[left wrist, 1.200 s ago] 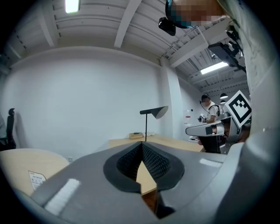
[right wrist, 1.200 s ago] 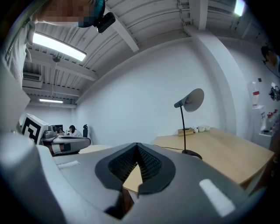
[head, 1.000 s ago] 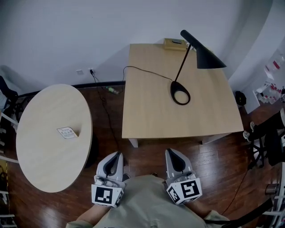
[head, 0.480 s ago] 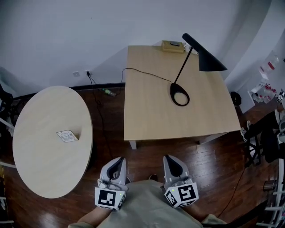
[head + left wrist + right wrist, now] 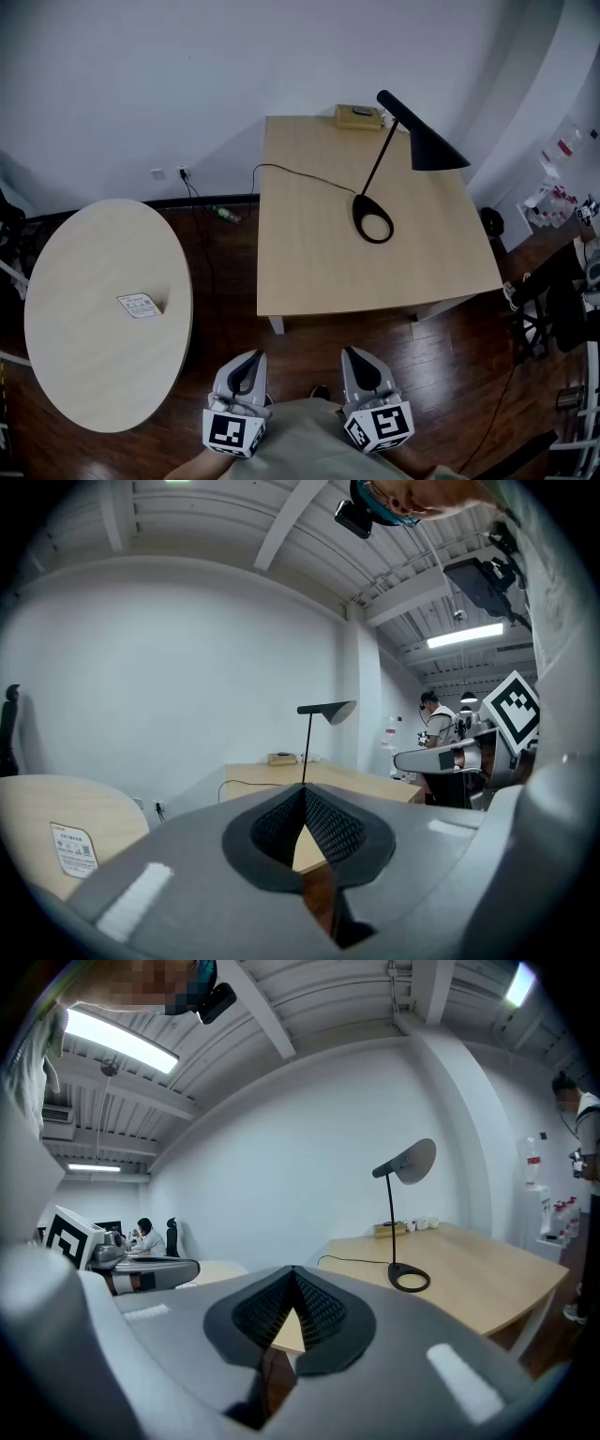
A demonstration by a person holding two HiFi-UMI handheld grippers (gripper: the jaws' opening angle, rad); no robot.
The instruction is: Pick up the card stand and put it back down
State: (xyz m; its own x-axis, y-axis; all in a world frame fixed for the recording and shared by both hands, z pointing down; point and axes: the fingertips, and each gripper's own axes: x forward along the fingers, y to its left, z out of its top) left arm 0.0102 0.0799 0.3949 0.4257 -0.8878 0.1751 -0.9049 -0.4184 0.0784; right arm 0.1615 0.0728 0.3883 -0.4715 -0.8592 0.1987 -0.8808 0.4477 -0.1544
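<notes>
Card stand (image 5: 142, 306): lies on the round table (image 5: 66, 375) at the left, near its right-hand edge, well apart from both grippers; the left gripper view shows its printed face at lower left, the right gripper view only a slice of that table. Square table (image 5: 309, 272): carries a black desk lamp (image 5: 375, 216), its cable (image 5: 281, 171) and a small box (image 5: 359, 116) at the far edge. Only the head view shows the dark wooden floor (image 5: 225, 281); only the gripper views show the beamed ceiling, strip lights and seated people far off. Left gripper (image 5: 246, 361): held low against the person's body, pointing forward, jaws pressed together with nothing between them. Right gripper (image 5: 361, 356): just beside it, level and parallel, aimed at the square table, jaws likewise closed and empty. Both hang over the floor, short of either table.
</notes>
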